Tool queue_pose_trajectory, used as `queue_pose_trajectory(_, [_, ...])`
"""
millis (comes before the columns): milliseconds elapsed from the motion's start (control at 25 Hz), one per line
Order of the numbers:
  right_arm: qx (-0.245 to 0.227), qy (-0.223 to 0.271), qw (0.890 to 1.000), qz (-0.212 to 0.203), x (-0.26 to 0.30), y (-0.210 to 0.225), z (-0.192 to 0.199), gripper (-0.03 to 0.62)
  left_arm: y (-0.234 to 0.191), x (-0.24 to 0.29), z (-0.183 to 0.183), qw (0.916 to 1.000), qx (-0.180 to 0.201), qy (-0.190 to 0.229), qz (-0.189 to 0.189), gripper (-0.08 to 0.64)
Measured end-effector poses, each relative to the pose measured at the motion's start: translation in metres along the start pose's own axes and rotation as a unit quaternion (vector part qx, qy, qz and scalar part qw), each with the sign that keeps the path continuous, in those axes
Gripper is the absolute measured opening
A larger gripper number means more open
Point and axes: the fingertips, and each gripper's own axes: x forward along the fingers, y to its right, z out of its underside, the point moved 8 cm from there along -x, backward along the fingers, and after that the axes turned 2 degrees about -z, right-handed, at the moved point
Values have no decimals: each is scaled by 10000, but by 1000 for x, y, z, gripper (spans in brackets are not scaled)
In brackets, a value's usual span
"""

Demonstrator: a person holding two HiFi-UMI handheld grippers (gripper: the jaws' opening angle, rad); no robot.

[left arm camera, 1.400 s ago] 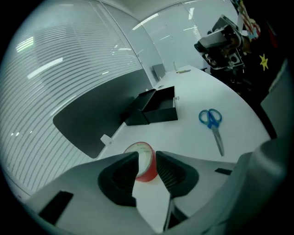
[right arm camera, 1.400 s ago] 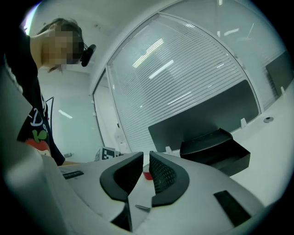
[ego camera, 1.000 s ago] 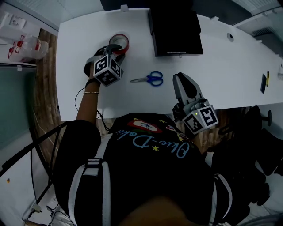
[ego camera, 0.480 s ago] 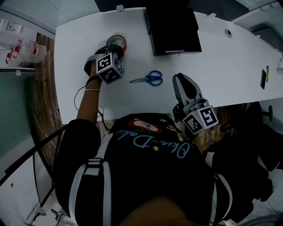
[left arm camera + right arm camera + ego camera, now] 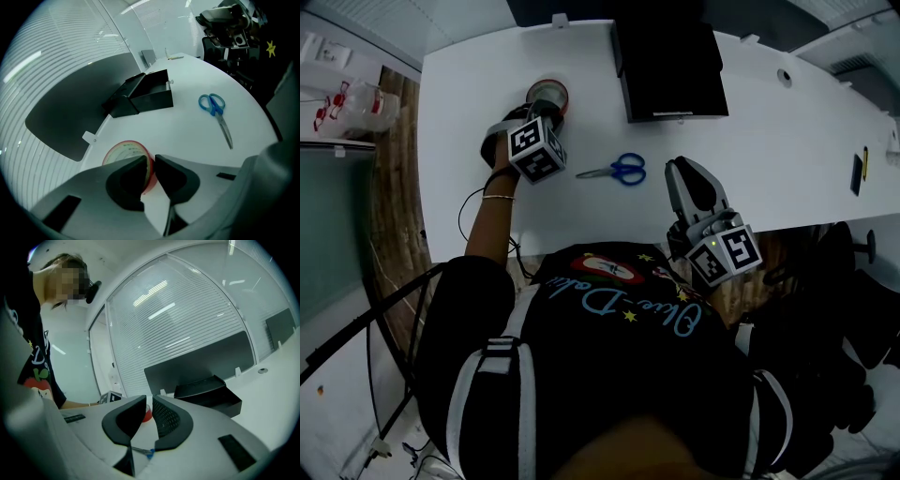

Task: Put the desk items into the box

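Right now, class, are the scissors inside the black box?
No, the scissors lie on the white desk, apart from the black box.

Tape roll (image 5: pixel 124 149) half hidden behind left gripper (image 5: pixel 150 161).

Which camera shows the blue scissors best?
The left gripper view: the scissors lie whole and largest there. The head view shows them whole but small; the right gripper view shows only a blue sliver.

Black T-shirt (image 5: pixel 609 375) with pale blue script and yellow stars; white-edged harness straps (image 5: pixel 502 375); thin wrist bracelet (image 5: pixel 494 197)
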Motion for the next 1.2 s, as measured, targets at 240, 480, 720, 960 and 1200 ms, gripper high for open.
queue_pose_trajectory(240, [-41, -37, 9999, -84, 4, -3, 0, 40, 2, -7, 4, 9999, -107, -7, -47, 87])
queue_pose_trajectory(480, [-39, -57, 9999, -135, 7, -5, 0, 40, 1, -18, 3, 9994, -231, 144, -203, 87])
queue_pose_trajectory(720, [-44, -74, 9997, -226, 13, -9, 1, 40, 0, -29, 3, 9987, -337, 261, -283, 86])
queue_pose_trajectory(960, [-26, -109, 9995, -306, 17, -8, 1, 40, -2, -34, 6, 9975, -522, 307, -360, 86])
queue_pose_trajectory(1200, [-23, -156, 9987, -480, 24, -9, 1, 40, -2, -41, 11, 9966, -628, 239, -467, 86])
